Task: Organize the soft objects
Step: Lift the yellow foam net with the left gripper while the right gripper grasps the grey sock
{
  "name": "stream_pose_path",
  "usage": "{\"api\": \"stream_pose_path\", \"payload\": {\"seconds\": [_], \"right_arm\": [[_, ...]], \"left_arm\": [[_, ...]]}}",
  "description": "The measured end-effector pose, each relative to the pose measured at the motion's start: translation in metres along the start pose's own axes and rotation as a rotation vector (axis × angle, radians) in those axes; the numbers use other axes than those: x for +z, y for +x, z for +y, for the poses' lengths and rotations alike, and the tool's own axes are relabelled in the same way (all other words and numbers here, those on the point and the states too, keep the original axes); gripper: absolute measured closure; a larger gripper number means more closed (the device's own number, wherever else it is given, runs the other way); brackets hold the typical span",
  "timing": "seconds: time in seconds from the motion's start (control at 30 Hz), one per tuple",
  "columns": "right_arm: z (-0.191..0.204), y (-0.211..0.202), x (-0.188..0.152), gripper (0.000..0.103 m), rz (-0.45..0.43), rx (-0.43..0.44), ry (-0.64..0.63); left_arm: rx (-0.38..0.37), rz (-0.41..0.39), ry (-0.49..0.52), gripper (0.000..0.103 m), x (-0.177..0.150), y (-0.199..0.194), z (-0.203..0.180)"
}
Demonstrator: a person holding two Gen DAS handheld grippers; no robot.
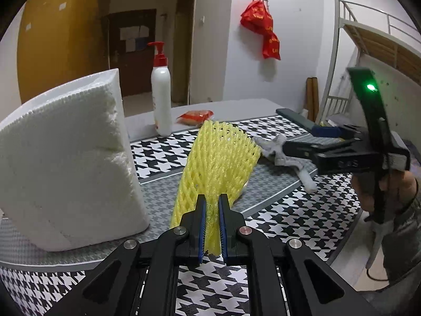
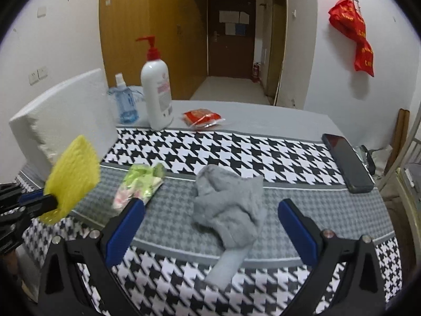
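Note:
My left gripper is shut on a yellow foam net sleeve and holds it above the table; the sleeve also shows at the left of the right wrist view. A crumpled grey sock lies on the grey band of the houndstooth cloth. My right gripper is wide open, its blue pads either side of the sock, just above it. In the left wrist view the right gripper hangs over the sock. A green-and-pink soft packet lies left of the sock.
A white foam block stands at the left. A white pump bottle, a blue spray bottle and a red snack packet sit at the back. A black phone lies at the table's right edge.

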State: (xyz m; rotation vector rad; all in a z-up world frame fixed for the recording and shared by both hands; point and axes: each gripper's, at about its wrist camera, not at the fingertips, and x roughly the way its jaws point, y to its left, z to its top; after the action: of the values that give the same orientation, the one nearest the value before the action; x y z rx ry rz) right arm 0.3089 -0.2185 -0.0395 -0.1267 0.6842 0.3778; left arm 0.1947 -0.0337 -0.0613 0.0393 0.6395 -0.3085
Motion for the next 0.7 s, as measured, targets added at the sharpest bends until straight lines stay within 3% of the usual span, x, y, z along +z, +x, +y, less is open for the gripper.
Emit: {"api": "stream_pose_path", "payload": {"seconds": [0.13, 0.2, 0.27, 0.33, 0.5, 0.7], "right_arm": [[-0.003, 0.013, 0.001, 0.002, 0.043, 0.015, -0.006], [-0.002, 0.020, 0.002, 0.021, 0.072, 0.020, -0.011], [-0.001, 0.030, 0.002, 0.031, 0.116, 0.011, -0.021], [0.000, 0.037, 0.000, 0.034, 0.149, -0.011, -0.031], [-0.004, 0.038, -0.001, 0.065, 0.158, -0.013, -0.016], [-0.009, 0.030, -0.002, 0.085, 0.132, -0.009, 0.016]], "left_arm": [[-0.007, 0.001, -0.005, 0.093, 0.000, 0.000, 0.001], [-0.008, -0.003, -0.014, 0.093, 0.001, -0.001, 0.003], [-0.008, -0.004, -0.020, 0.093, 0.001, -0.002, 0.004], [-0.013, -0.008, -0.026, 0.093, 0.000, -0.003, 0.005], [-0.017, -0.004, -0.033, 0.093, -0.002, -0.002, 0.006], [-0.023, -0.016, -0.037, 0.093, 0.001, -0.006, 0.008]]}}
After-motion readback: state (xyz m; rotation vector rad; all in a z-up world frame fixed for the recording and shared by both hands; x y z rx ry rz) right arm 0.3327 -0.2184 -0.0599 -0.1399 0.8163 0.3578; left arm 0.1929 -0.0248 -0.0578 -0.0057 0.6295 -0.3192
